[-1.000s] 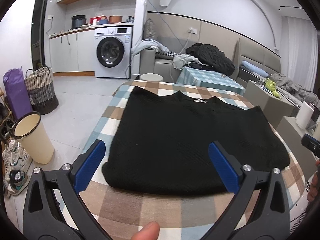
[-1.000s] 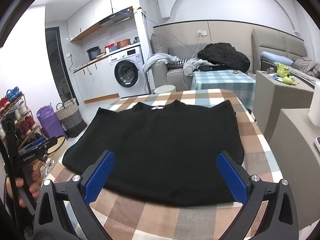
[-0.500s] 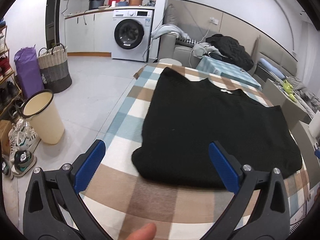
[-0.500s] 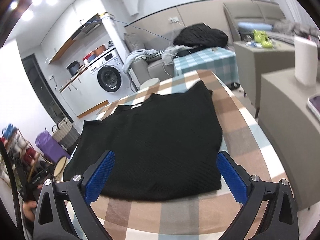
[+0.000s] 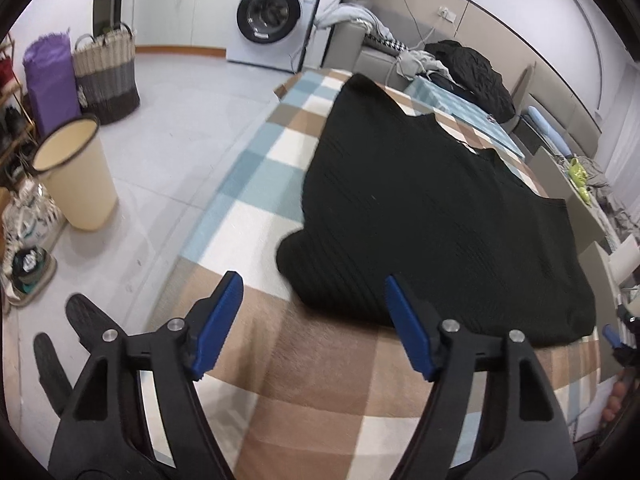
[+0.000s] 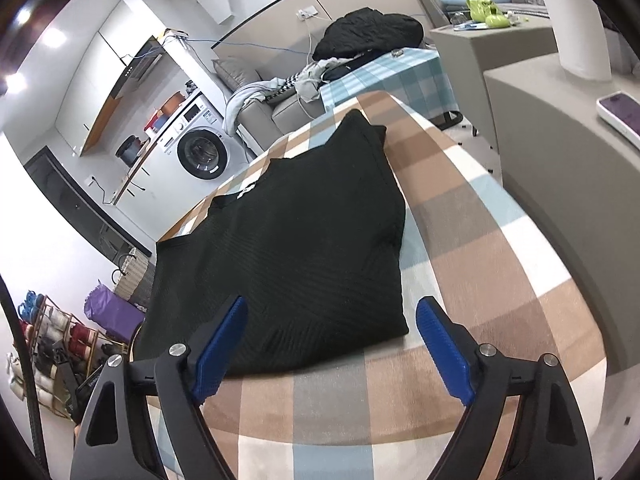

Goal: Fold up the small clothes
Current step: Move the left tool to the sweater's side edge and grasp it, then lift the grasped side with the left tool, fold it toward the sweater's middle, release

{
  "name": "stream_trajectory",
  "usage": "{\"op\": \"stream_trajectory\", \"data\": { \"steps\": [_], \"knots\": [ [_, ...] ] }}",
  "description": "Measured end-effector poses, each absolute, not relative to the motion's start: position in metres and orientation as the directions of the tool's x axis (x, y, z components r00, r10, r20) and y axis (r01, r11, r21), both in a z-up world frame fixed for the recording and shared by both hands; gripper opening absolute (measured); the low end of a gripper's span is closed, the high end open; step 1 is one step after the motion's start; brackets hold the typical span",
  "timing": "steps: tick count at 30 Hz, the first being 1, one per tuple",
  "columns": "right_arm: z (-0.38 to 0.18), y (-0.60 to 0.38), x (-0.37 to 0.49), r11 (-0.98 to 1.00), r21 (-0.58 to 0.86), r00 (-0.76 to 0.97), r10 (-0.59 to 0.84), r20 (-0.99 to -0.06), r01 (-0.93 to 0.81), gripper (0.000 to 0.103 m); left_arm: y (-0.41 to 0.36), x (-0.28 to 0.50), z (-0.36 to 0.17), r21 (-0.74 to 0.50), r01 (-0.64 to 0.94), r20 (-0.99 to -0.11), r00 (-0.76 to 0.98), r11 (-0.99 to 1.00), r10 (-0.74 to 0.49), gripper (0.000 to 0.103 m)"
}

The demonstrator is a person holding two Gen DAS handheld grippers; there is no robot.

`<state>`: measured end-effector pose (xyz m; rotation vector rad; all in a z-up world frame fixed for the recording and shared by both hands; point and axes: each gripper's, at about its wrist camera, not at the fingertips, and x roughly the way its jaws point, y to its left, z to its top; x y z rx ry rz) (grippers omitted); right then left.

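Closest to me are my own fingers: the left gripper (image 5: pixel 314 322) sits just off the near left corner of the black sweater (image 5: pixel 432 208), and the right gripper (image 6: pixel 332 344) lines up on the near right corner. Both sets have just been closing in a bit but there's a clear gap between the blue pads on each, and neither has hold of anything; on the right the hem corner lies between the pads without being pinched, as far as I can tell. The sweater is spread flat on the checked worktop (image 5: pixel 320 392), hem edge nearest me, neckline at the far end, so it points away from me. It looks about as wide as it is long, so I can't really call a long axis. The side edges look tucked in already, though I can't be sure. I'd say the main fold is all still left: grab both hem corners and carry them toward the collar.
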<state>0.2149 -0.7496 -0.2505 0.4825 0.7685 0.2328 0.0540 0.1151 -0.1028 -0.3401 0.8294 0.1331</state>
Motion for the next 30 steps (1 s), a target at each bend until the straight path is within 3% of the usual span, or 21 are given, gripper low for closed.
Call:
{"op": "stream_trajectory", "data": {
  "steps": [3, 6, 12, 17, 22, 30],
  "knots": [
    [-0.253, -0.750, 0.214, 0.865, 0.502, 0.695, 0.373, -0.615, -0.021, 0.088, 0.114, 0.056, -0.113, -0.268, -0.267, -0.773, 0.633, 0.926, -0.042, 0.066],
    [-0.257, -0.749, 0.215, 0.862, 0.506, 0.689, 0.370, -0.624, -0.005, 0.088, 0.116, 0.058, -0.123, -0.333, -0.284, -0.783, 0.615, 0.899, -0.096, 0.055],
    [-0.260, -0.741, 0.223, 0.862, 0.507, 0.677, 0.380, -0.630, -0.012, 0.088, 0.122, 0.074, -0.129, -0.412, -0.280, -0.756, 0.636, 0.867, -0.153, 0.054],
    [-0.260, -0.738, 0.221, 0.870, 0.493, 0.683, 0.362, -0.634, -0.003, 0.088, 0.117, 0.095, -0.131, -0.395, -0.310, -0.751, 0.651, 0.865, -0.110, 0.052],
    [-0.261, -0.740, 0.217, 0.900, 0.433, 0.680, 0.287, -0.674, 0.049, 0.088, 0.104, 0.111, -0.127, -0.373, -0.311, -0.726, 0.684, 0.874, -0.067, 0.015],
    [-0.274, -0.736, 0.230, 0.912, 0.401, 0.661, 0.251, -0.707, 0.084, 0.078, 0.090, 0.107, -0.109, -0.342, -0.267, -0.682, 0.730, 0.901, -0.042, 0.013]
  ]
}}
